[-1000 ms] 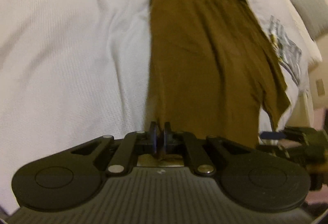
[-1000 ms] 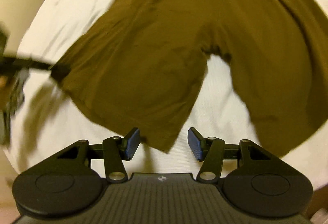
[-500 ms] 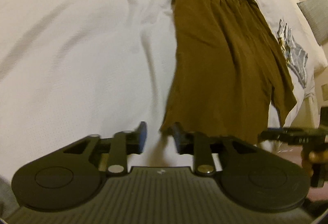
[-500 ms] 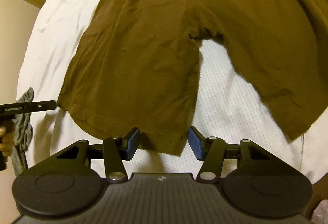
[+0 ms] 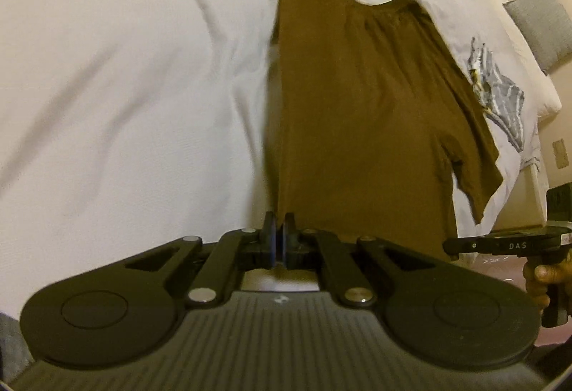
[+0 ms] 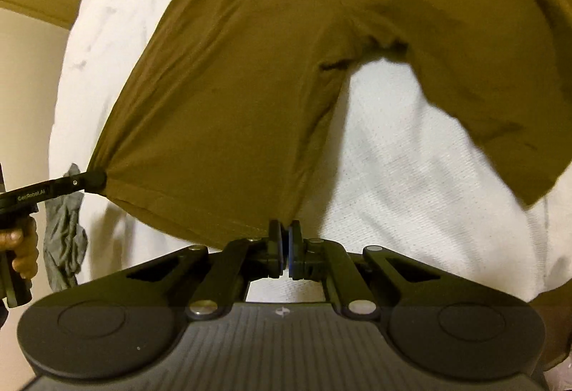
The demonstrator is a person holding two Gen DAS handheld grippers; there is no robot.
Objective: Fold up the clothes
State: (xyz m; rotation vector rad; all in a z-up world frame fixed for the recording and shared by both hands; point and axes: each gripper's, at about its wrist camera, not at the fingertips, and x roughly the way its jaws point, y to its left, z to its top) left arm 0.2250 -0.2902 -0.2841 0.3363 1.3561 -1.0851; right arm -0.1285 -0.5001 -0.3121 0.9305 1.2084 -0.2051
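Note:
A brown T-shirt (image 5: 357, 112) lies flat on the white bed (image 5: 125, 87), neck at the far end and hem towards me. My left gripper (image 5: 279, 230) is shut on the hem's left corner. In the right wrist view the T-shirt (image 6: 250, 87) fills the upper frame, one sleeve spread to the right. My right gripper (image 6: 285, 233) is shut on the hem's other corner. From this side the left gripper (image 6: 93, 180) shows pinching its corner, the hem stretched between the two. A hand (image 6: 21, 244) holds its handle.
A grey and white patterned garment (image 5: 500, 97) lies near the bed's right edge, below a grey pillow (image 5: 540, 19). A grey cloth (image 6: 64, 237) hangs off the bed's side by the left gripper. The white bedcover (image 6: 411, 176) is bare under the sleeve.
The left gripper, shut a second ago and open half a second ago, has shut again on the hem corner. The right gripper, open in both earlier frames, has shut on the other corner.

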